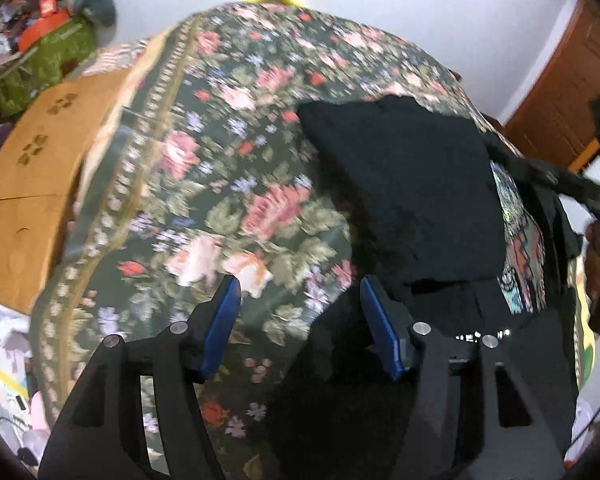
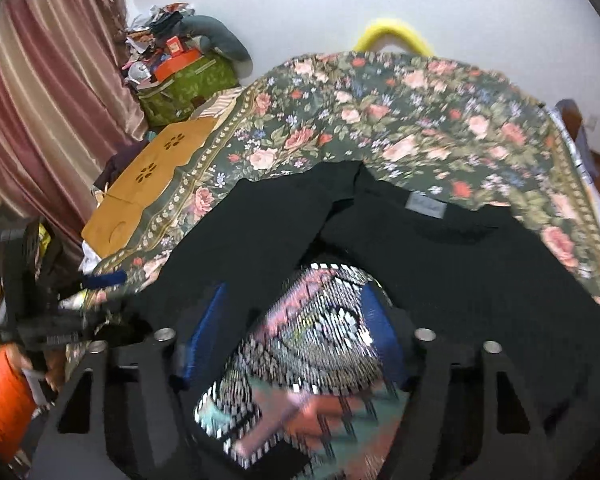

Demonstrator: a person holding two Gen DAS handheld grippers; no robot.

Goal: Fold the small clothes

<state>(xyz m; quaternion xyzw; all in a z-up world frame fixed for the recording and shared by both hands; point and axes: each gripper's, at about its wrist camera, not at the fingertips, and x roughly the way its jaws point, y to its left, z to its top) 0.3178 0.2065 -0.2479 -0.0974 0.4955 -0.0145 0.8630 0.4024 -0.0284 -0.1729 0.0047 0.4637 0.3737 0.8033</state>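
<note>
A small black T-shirt (image 2: 440, 264) with a bright sequin print (image 2: 316, 320) lies on the floral cloth (image 2: 400, 120). One side is folded over the print, and a grey neck label (image 2: 428, 207) shows. In the left wrist view the shirt (image 1: 412, 192) lies to the right, its print (image 1: 524, 248) partly covered. My left gripper (image 1: 296, 292) is open and empty over the shirt's near left edge. My right gripper (image 2: 296, 304) is open just above the print. The left gripper also shows in the right wrist view (image 2: 100, 280).
A brown cardboard box (image 2: 156, 168) sits left of the floral cloth. Behind it a green bag with clutter (image 2: 180, 80) and a pink curtain (image 2: 40, 100). A yellow curved object (image 2: 392, 32) rises behind the cloth. A wooden door (image 1: 560, 92) is at the right.
</note>
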